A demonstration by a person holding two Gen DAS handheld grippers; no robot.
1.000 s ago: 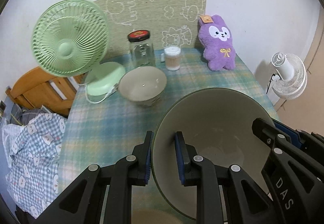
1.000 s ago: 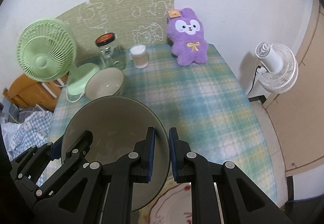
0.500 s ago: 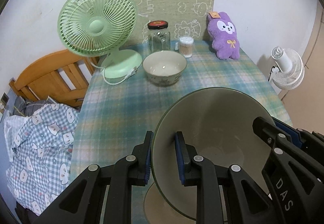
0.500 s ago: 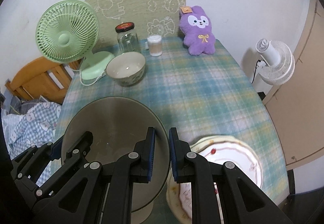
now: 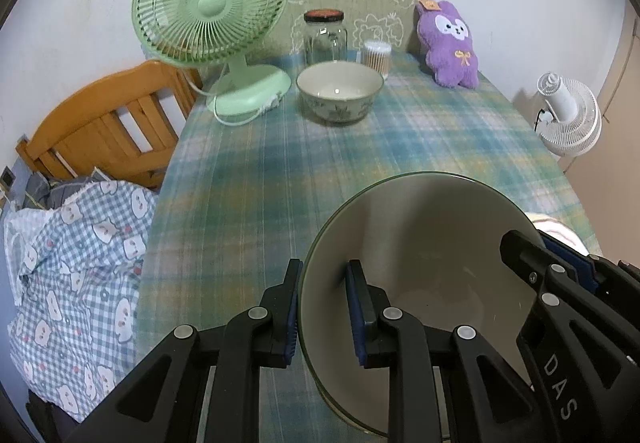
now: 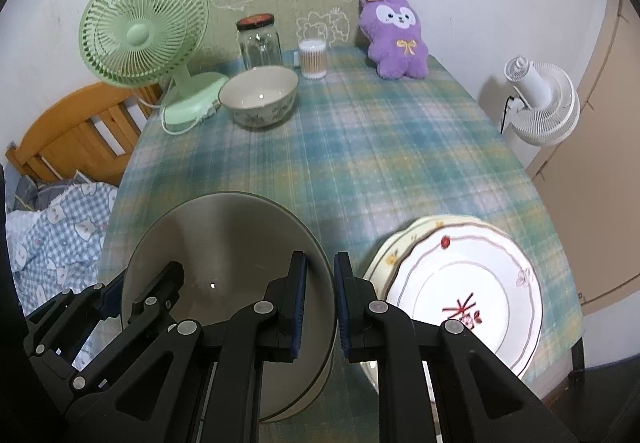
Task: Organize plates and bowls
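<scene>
Since a second ago we have pulled back from the wall: the small bowl (image 5: 339,91) and the green fan (image 5: 210,5) sit farther up the table, and the stacked plates (image 6: 460,291) have come into the right wrist view. We carry the large bowl (image 5: 416,283) between both tools, tilted with its mouth toward the far end. Our left gripper (image 5: 322,307) is clamped across its left rim, one pad outside, one inside; our right gripper (image 6: 320,307) bites the opposite rim the same way. The relation that matters is bowl to bowl: the small bowl stands upright straight ahead and well apart from us, slightly left of the table's middle, just in front of the glass jar (image 5: 325,37) and beside the fan's base. Neither hand is clearly nearer. The plates lie close at our right, at the near corner. Between us and the small bowl the checked tablecloth (image 6: 360,147) lies flat and open. A chair (image 5: 100,123), bedding (image 5: 72,263) and a white fan (image 6: 540,103) flank the table, with a purple plush (image 6: 396,37) and a cotton swab tub (image 6: 313,59) at the back.
</scene>
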